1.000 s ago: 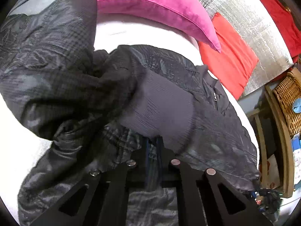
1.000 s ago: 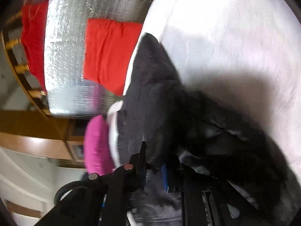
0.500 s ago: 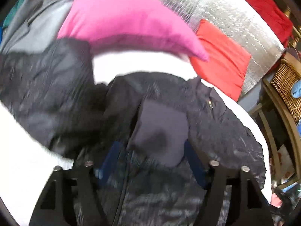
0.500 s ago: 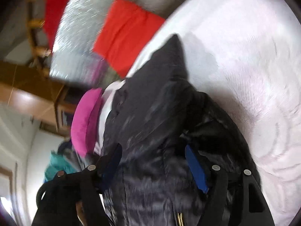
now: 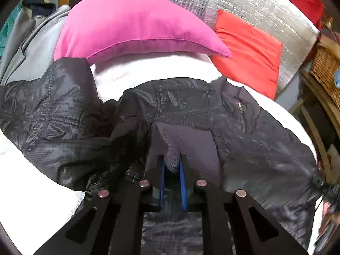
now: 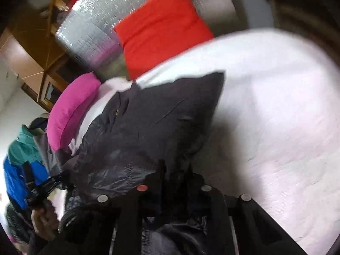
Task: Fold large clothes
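Observation:
A large dark grey jacket (image 5: 187, 110) lies spread over a white bed (image 5: 148, 70). Its zip pull and collar show at upper right. My left gripper (image 5: 171, 161) is shut on a grey ribbed cuff (image 5: 187, 142) of the jacket, pinched between the blue pads. In the right wrist view the same jacket (image 6: 161, 123) is bunched in front of my right gripper (image 6: 175, 165), whose fingers stand close together, shut on a fold of the dark fabric. The white bed (image 6: 276, 106) stretches to the right.
A pink pillow (image 5: 131, 27) and a red cushion (image 5: 248, 48) lie at the head of the bed, against a silver foil panel (image 5: 244, 6). A grey garment (image 5: 27, 48) lies at left. A wicker basket (image 5: 327, 70) stands at right. Blue and teal clothes (image 6: 19, 159) are piled far left.
Both grippers were shut on the jacket a second ago, stood open half a second ago, and are shut on it again, the left one on the cuff. The jacket lies flatter.

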Motion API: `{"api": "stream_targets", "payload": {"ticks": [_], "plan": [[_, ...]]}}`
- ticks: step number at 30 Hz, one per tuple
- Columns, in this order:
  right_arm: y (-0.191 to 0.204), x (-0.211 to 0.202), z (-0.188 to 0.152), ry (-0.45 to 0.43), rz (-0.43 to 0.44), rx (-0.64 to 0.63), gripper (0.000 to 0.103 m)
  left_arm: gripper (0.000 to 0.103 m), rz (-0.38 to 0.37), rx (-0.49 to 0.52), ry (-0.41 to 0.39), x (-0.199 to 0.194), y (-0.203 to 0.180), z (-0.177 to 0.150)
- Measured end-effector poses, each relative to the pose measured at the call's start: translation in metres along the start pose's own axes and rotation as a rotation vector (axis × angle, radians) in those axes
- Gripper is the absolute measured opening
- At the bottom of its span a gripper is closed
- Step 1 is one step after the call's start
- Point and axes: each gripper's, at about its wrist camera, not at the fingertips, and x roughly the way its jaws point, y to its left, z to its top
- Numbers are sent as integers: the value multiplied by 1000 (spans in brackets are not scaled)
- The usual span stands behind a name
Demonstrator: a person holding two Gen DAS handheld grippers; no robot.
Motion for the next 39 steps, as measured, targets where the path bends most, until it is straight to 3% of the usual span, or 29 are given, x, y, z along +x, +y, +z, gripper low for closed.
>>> {"api": "stream_targets", "payload": {"ticks": [2, 3, 7, 9, 11, 12, 14, 16, 17, 18, 22, 24, 27, 28, 30, 32, 33, 37, 38, 39], "plan": [[-7, 18, -2, 62, -64, -9, 17, 14, 49, -10, 99, 34, 3, -12], [-5, 25, -6, 86, -65, -26, 19, 14, 59, -3, 89, 36, 5, -17], [-15, 8, -1, 11, -19, 49, 32, 15, 50, 15, 61, 24, 1, -19], [-18, -6, 3, -36, -3, 67, 69, 16, 20, -12, 60, 16, 6, -16], [-10, -10, 14, -88, 23, 76, 82, 22, 7, -37, 16, 2, 9, -9], [-11, -10, 17, -90, 28, 76, 82, 26, 21, -38, -12, -5, 8, -6], [-13, 7, 26, -60, 5, 92, 82, 45, 57, 10, -44, -8, 0, -4], [-15, 30, 30, -4, -25, 89, 79, 48, 87, 54, -8, 9, -11, -4], [-7, 39, 28, 10, -33, 67, 41, 48, 99, 65, 27, 18, -13, -7], [-3, 45, 24, 37, -68, 32, 15, 47, 124, 75, 59, 28, -14, -10], [6, 49, 19, 30, -176, -47, 14, 46, 166, 114, 44, 36, -20, -16], [12, 48, 21, 29, -205, -63, 19, 45, 171, 115, 44, 33, -19, -17], [29, 24, 18, -51, -240, -78, 22, 45, 170, 110, 48, 30, -19, -17], [40, 14, 16, -87, -255, -103, 26, 45, 172, 109, 48, 28, -18, -17], [60, -4, 10, -141, -230, -146, 50, 45, 175, 113, 43, 36, -21, -16], [80, -18, -3, -167, -195, -210, 62, 45, 178, 115, 40, 34, -20, -16], [87, -21, -10, -168, -185, -238, 63, 45, 186, 115, 40, 37, -22, -16], [87, 11, -30, -20, -205, -313, 63, 45, 197, 121, 36, 36, -24, -17], [76, 29, -33, 55, -232, -298, 59, 45, 197, 122, 35, 35, -24, -17], [71, 35, -34, 67, -238, -298, 56, 45, 195, 124, 35, 35, -24, -17]]}}
